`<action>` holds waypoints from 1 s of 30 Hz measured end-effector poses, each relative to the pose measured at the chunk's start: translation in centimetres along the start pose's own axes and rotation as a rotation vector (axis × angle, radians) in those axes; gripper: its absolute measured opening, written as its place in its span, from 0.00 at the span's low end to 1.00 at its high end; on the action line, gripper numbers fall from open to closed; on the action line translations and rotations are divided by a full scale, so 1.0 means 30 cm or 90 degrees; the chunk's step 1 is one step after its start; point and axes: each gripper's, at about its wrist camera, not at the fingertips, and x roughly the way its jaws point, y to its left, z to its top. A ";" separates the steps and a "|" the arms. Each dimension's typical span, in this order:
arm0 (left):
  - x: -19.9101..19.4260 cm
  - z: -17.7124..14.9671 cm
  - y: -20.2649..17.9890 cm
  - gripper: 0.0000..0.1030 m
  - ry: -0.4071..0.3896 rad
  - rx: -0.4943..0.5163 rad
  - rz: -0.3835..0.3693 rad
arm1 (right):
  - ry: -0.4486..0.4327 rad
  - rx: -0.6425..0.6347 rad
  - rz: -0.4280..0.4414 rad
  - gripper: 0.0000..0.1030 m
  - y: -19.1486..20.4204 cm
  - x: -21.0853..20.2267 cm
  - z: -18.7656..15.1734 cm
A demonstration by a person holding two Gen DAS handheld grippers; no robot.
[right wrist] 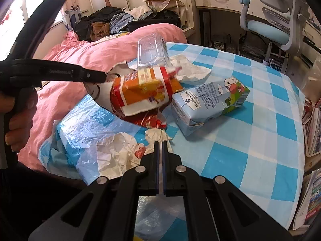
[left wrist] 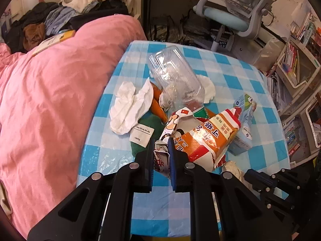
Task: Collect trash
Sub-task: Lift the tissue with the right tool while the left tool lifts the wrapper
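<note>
Left gripper (left wrist: 161, 154) fingers clamp the orange wrapper (left wrist: 208, 138); right gripper (right wrist: 160, 146) fingers pinch the bag (right wrist: 84, 124), just below-right of it.

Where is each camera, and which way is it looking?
Left wrist: on the left hand-held gripper, looking down at the table; its fingers pinch the orange bag.
Right wrist: on the right hand-held gripper, looking down at the table; shut on tissue. The left hand shows too.
Shared: orange bag, milk carton, clear box, pink quilt.
</note>
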 end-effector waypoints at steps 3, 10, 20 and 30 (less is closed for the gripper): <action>-0.017 -0.004 -0.004 0.12 -0.008 0.003 -0.001 | 0.018 -0.001 0.002 0.51 0.008 0.022 -0.009; -0.038 -0.004 -0.011 0.12 -0.021 0.012 -0.002 | 0.059 -0.024 0.014 0.37 0.041 0.070 -0.032; -0.083 0.005 0.025 0.12 -0.046 -0.012 -0.024 | 0.014 -0.031 0.026 0.21 0.051 0.012 -0.019; -0.123 0.009 0.105 0.12 -0.064 -0.075 -0.051 | -0.006 -0.015 0.024 0.21 0.030 -0.027 -0.012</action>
